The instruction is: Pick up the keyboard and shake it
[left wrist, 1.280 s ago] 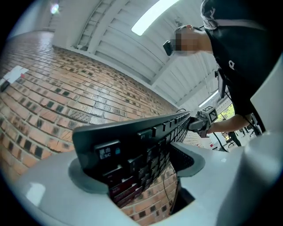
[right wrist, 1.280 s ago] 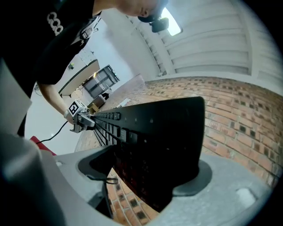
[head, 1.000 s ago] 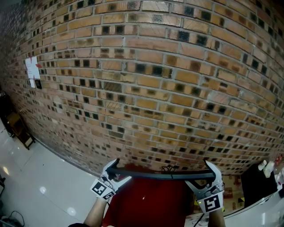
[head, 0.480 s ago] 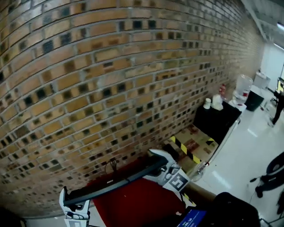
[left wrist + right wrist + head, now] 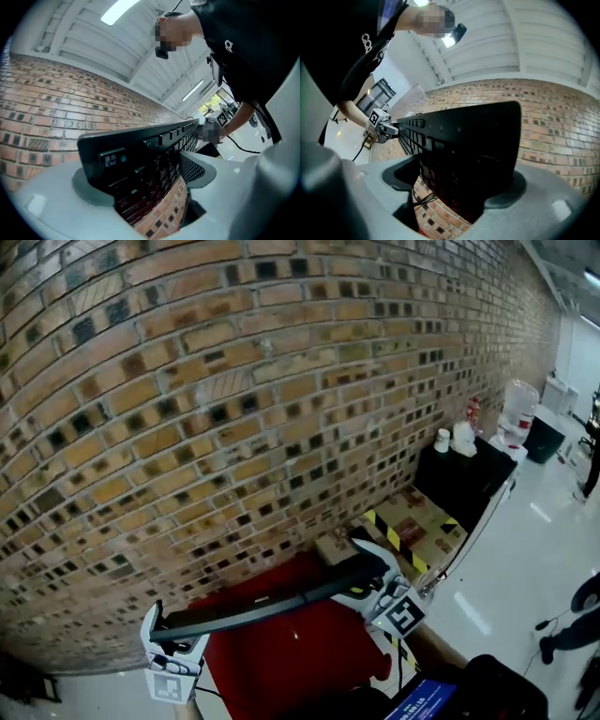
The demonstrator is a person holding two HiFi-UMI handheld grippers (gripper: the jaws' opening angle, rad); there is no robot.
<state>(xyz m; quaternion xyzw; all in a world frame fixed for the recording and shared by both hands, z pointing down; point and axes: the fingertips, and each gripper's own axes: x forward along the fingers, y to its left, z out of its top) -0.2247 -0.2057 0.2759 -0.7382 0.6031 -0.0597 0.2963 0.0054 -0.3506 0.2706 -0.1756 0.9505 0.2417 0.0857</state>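
The jaws of the left gripper [image 5: 169,638] clamp the Esc end of the keyboard [image 5: 267,604], and the jaws of the right gripper [image 5: 370,570] pinch the opposite end. Its long axis therefore runs from one gripper to the other, with neither hand nearer. It hangs in the air above the red mat [image 5: 281,667], right end tilted higher. It is black and slim, edge-on in the head view, with a thin cable [image 5: 423,200] trailing beneath.

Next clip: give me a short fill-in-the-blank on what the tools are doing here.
The left tool and right tool are each shut on one ___ of the black keyboard.
The surface beneath it is ___.
Behind it rises a ___ wall.
Missing: end; red; brick.
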